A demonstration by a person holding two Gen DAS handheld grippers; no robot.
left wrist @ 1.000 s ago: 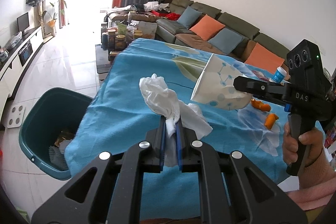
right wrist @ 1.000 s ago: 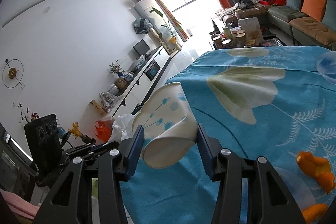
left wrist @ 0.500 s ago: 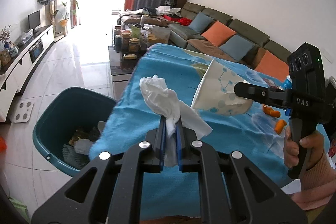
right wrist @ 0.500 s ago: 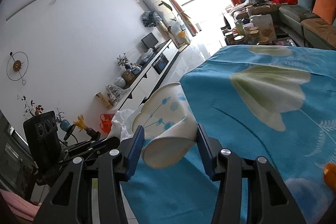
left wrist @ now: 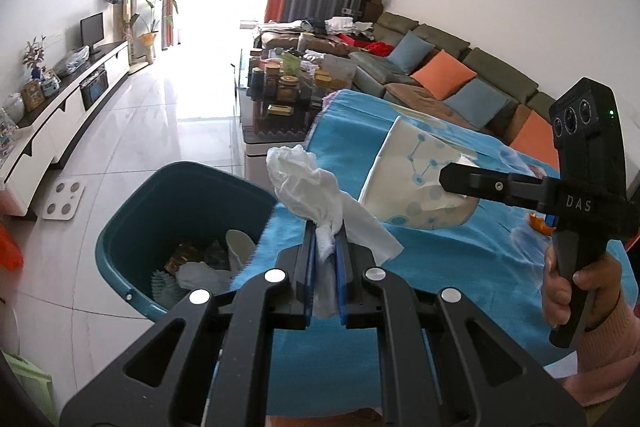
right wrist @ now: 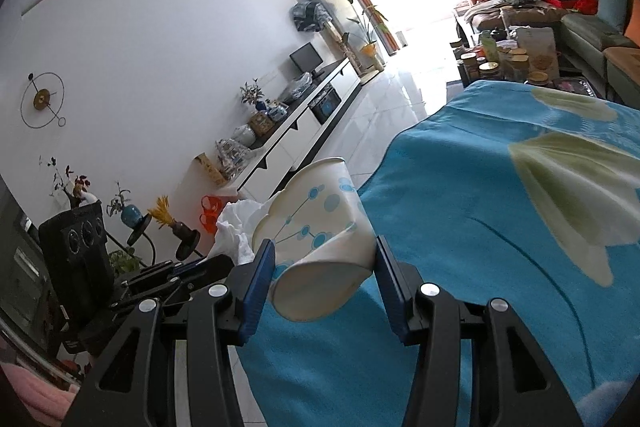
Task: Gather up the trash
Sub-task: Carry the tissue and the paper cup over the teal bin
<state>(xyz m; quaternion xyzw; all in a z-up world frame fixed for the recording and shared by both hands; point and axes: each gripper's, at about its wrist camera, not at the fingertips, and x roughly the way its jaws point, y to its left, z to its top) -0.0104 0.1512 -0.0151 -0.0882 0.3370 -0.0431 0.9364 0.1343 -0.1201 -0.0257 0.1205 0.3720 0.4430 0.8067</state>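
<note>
Between the blue pads of the left gripper (left wrist: 324, 247), nearest the left wrist camera, a crumpled white tissue (left wrist: 308, 187) is pinched tight, its loose end sticking up and forward just as it did a second ago. Just beyond it to the right, the right gripper (right wrist: 325, 261) is clamped on a paper cup (right wrist: 316, 219) printed with blue dots; the cup lies tilted, squeezed near its base, its mouth pointing away and to the left. Neither grip has changed over the last second.

What has changed is the setting behind them. Both tools have travelled sideways toward the table's edge: the blue flowered tablecloth (left wrist: 440, 267) filled most of the left view a second ago, while it now covers only the right half. The teal trash bin (left wrist: 132, 227) on the floor, earlier low at the left edge, now sits close under the tissue, just left of the cloth's hanging edge, with paper and wrappers visible inside. In the right view the cup now hangs at the cloth's left border, over the white floor, and the orange peel seen earlier at lower right has left the frame.

A hand (left wrist: 576, 283) in a pink sleeve holds the right tool's handle. Farther back stand a cluttered coffee table (left wrist: 280, 83) and a sofa (left wrist: 460, 75) with orange and blue cushions.
</note>
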